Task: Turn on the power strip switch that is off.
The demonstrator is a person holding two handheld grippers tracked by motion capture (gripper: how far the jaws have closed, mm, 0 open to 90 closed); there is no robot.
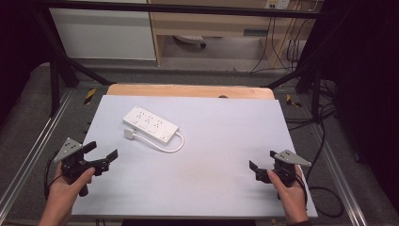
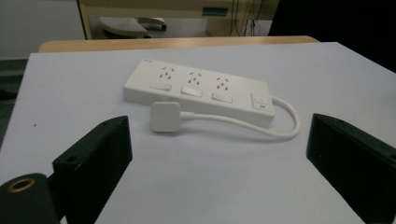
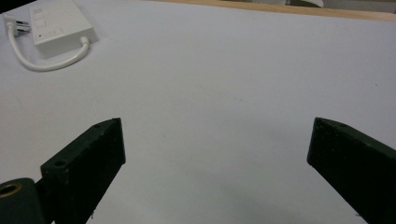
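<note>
- Two sets of jaws, left gripper and right gripper, both spread wide and holding nothing, low over a matte pale surface.
- White power strip: smooth plastic, oblong, three socket groups with rocker switches; lying flat toward 10 o'clock on the surface.
- Rounded-square white plug just beside the strip's near edge, on a glossy looped cable.
- From the left gripper view, strip and plug at 12 o'clock ahead of the jaws, apart from them.
- From the right gripper view, strip far off at 10 o'clock.
</note>
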